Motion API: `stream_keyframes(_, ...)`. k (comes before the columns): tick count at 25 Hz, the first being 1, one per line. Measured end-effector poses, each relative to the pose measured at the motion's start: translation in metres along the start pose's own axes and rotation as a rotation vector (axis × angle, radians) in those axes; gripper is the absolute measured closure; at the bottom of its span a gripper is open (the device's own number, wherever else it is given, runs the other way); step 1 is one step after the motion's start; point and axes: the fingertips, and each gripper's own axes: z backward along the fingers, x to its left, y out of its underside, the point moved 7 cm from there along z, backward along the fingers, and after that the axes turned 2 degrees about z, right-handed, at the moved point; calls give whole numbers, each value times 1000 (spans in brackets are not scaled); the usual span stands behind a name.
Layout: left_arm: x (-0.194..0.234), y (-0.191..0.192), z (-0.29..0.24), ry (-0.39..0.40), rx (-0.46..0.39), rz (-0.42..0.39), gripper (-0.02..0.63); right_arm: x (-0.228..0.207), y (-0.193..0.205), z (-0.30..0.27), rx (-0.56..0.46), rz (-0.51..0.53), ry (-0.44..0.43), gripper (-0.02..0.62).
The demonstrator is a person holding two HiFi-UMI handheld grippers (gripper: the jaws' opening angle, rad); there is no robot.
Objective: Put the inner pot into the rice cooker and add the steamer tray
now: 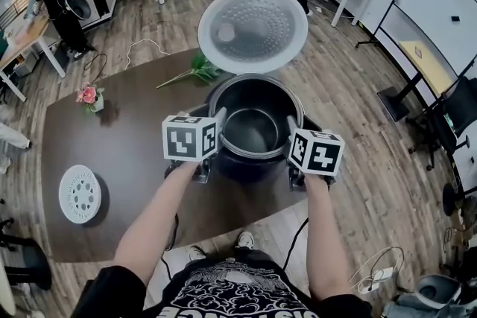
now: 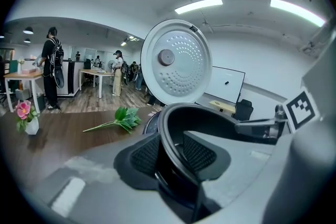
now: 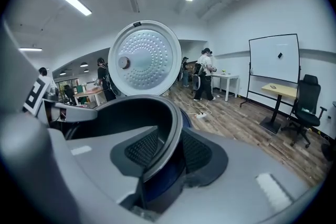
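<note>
The inner pot sits in the rice cooker at frame centre, below the raised lid. Your left gripper and right gripper straddle its thin rim, jaws narrow, pads apparently just off the metal. The pot looks stiff, smooth and probably slippery, so hold it only by that rim. The steamer tray, lower left, looks light, so pinch its edge.

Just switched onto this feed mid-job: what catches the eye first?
The dark inner pot sits down in the open rice cooker, its round white lid standing up behind. The left hand-held gripper and right hand-held gripper straddle the pot's rim on opposite sides; the white steamer tray lies apart at the left of the table.
</note>
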Motion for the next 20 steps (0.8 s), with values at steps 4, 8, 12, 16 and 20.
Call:
stream_keyframes(4,2,0,-1,2,-6,0,471,0,0,-1,-12,-3,3,463)
stream_keyframes(8,1,-1,-1,8,-10,0,469,0,1,-1,-34,1,10,460)
stream_keyframes(12,0,-1,-1,16,-6,-7,465,-2,0,0,-32,10,-2,454)
stream_keyframes(16,-3,-1,-3,26,0,-27,445,-5,-1,2,-26,37,1,453)
stream_keyframes(20,-3,-2,2,20,3,-44,434,-1,-11,8,-60,58,-13,453)
